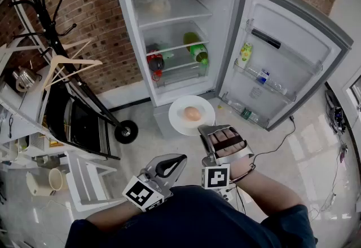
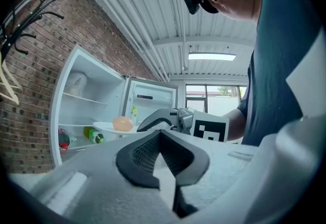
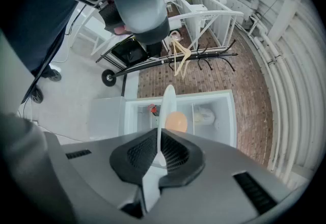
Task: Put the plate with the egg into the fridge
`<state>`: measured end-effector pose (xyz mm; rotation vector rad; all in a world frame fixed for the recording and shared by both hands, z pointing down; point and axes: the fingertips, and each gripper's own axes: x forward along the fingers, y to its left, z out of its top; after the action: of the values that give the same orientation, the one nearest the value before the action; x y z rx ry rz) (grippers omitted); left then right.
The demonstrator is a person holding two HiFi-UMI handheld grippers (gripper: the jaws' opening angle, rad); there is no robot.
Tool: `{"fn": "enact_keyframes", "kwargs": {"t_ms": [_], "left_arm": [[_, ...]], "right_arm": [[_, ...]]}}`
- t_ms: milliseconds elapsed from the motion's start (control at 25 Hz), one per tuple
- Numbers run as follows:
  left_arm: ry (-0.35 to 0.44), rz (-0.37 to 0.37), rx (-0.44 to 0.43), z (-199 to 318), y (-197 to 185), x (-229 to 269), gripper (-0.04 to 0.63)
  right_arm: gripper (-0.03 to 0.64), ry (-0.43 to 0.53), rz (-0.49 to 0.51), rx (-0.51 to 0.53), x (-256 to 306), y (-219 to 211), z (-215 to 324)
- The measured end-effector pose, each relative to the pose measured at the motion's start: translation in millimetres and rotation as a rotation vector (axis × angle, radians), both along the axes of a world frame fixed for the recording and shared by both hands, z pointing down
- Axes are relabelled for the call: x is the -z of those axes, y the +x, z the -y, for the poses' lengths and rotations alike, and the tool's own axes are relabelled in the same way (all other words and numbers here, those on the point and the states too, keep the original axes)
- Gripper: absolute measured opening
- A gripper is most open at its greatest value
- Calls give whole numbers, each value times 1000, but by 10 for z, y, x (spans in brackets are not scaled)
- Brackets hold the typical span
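Note:
A white plate [image 1: 183, 118] carrying a brown egg [image 1: 192, 113] hangs in the air in front of the open fridge [image 1: 169, 32], below its lowest shelf. My right gripper [image 1: 207, 129] is shut on the plate's near rim. In the right gripper view the plate [image 3: 167, 103] stands edge-on between the jaws, the egg [image 3: 176, 121] beside it. My left gripper [image 1: 179, 159] hangs lower left of the plate, shut and with nothing in it. In the left gripper view the closed pads [image 2: 147, 154] meet, and the plate [image 2: 109, 127] with the egg [image 2: 123, 123] shows beyond them.
The fridge door [image 1: 282, 61] is swung out to the right, with bottles in its racks. A green bottle [image 1: 197, 49] and a red item [image 1: 155, 63] sit on the fridge shelves. A black coat rack [image 1: 48, 10], a wheeled cart [image 1: 79, 117] and a white stool [image 1: 90, 176] stand at the left. A cable [image 1: 282, 140] lies on the floor.

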<state>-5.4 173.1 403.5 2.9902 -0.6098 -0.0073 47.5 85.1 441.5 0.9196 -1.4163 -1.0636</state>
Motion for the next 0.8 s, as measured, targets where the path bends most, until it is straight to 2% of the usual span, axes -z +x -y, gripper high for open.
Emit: {"fn": "enact_keyframes", "kwargs": {"t_ms": [800], "left_arm": [[3, 21, 52, -181, 306, -59, -5]], "right_arm": [[21, 16, 15, 35, -59, 258, -83]]}}
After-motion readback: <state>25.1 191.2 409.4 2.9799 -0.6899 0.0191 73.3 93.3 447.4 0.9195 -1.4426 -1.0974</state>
